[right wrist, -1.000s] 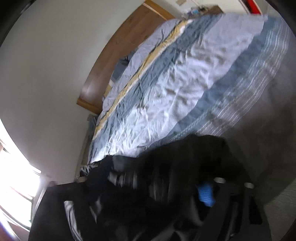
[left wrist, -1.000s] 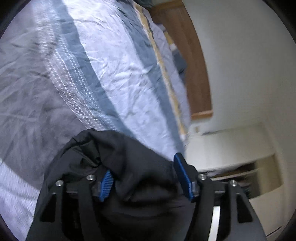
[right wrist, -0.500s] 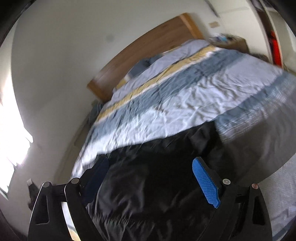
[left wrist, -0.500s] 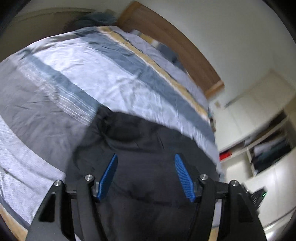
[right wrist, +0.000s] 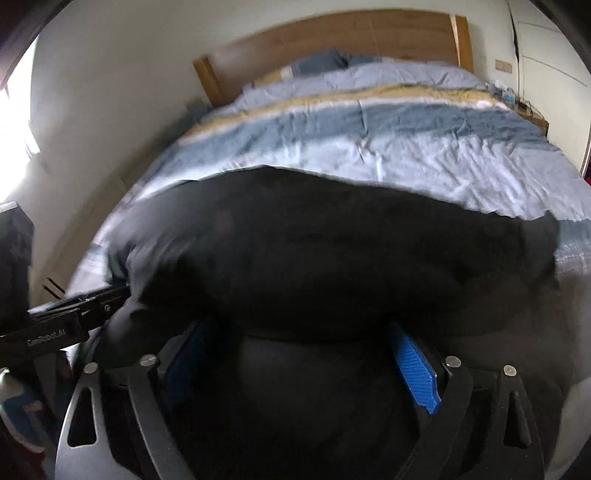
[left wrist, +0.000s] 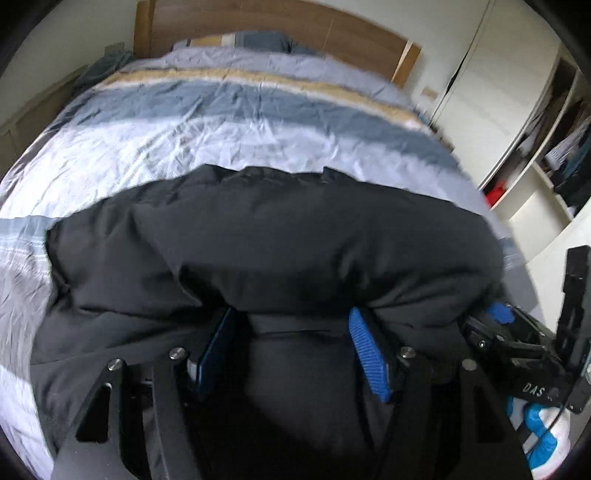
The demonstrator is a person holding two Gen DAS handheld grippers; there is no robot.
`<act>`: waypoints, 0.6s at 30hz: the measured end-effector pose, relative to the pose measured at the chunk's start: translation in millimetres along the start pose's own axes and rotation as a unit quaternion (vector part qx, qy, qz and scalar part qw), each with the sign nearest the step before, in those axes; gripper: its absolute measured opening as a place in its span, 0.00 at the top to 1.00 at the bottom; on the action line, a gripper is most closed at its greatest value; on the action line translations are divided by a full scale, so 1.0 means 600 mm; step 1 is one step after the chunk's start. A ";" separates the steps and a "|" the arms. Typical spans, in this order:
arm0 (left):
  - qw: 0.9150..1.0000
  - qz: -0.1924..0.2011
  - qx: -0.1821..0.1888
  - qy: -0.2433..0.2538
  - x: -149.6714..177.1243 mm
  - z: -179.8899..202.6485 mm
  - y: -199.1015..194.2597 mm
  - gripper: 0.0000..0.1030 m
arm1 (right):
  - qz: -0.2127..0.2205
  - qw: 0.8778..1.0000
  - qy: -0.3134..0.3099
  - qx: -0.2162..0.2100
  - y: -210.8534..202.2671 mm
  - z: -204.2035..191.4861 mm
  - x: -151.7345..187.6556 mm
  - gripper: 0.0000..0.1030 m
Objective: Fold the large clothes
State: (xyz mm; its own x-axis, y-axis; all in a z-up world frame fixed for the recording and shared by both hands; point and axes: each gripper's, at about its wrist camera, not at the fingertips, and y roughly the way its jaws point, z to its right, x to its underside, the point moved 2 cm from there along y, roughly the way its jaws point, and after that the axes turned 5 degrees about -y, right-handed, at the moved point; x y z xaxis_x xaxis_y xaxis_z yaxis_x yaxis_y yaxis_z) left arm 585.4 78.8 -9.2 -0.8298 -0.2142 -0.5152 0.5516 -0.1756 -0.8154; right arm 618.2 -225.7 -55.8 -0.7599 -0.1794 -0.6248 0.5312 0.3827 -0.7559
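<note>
Lying across the near half of the bed (left wrist: 229, 122), the black jacket (left wrist: 280, 236) is a puffy, bunched mass that spreads from 9 o'clock to 3 o'clock in the left wrist view, its far edge resting on the pale band of the striped duvet (left wrist: 207, 147). The left gripper (left wrist: 291, 343) sits at 6 o'clock with its jaws spread wide apart; dark fabric bulges up between the two blue pads (left wrist: 369, 358) and over their tips, yet the pads are not pressed together on it, so the jaws are released. At 4 o'clock in the same view the right gripper (left wrist: 498, 314) shows as black hardware with a blue tip, just beside the jacket's right end.

In the right wrist view the jacket (right wrist: 332, 251) fills the middle of the frame, blurred, with the duvet (right wrist: 406, 147) beyond it at 12 o'clock. The right gripper (right wrist: 303, 350) also has its jaws spread wide, the right blue pad (right wrist: 417, 369) plain to see and the left one in shadow; fabric bulges between them without being pinched. The left gripper (right wrist: 74, 314) shows at 9 o'clock, against the jacket's left end.

A wooden headboard (left wrist: 280, 26) stands at 12 o'clock behind blue-grey pillows (left wrist: 258, 38). A white wardrobe (left wrist: 517, 92) with open shelves of clothes stands at 2 o'clock in the left wrist view.
</note>
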 end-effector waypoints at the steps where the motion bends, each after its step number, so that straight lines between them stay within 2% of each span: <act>1: 1.000 -0.006 -0.003 -0.006 -0.007 -0.002 0.018 0.36 | -0.005 1.000 0.002 0.009 0.021 0.007 -0.006 0.08; 5: 1.000 -0.017 -0.022 -0.014 -0.024 -0.008 0.087 0.33 | -0.020 1.000 0.017 0.014 0.077 0.029 -0.014 0.06; 9: 0.999 -0.025 -0.044 -0.005 -0.037 -0.009 0.117 0.31 | -0.035 0.999 0.007 0.029 0.111 0.034 -0.020 0.04; 12: 0.999 -0.028 -0.020 -0.022 -0.062 -0.041 0.111 0.31 | -0.035 0.999 0.005 0.011 0.104 0.051 -0.030 0.05; 14: 0.999 -0.028 -0.028 -0.025 -0.075 -0.067 0.107 0.31 | -0.026 1.000 0.009 0.008 0.090 0.079 -0.033 0.07; 16: 0.997 -0.028 -0.058 -0.035 -0.085 -0.107 0.106 0.31 | -0.020 0.999 0.029 0.024 0.075 0.135 -0.028 0.07; 18: 0.993 -0.032 -0.085 -0.072 -0.095 -0.157 0.106 0.31 | -0.020 0.997 0.066 0.040 0.065 0.196 -0.018 0.07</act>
State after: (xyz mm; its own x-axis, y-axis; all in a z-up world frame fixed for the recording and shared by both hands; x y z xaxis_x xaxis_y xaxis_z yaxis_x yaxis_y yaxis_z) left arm 659.7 170.3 -56.6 -0.8359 -0.3443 -0.4274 0.4654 -0.0321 -0.8845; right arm 691.3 -315.6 -101.5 -0.8204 -0.0705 -0.5674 0.5245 0.3023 -0.7959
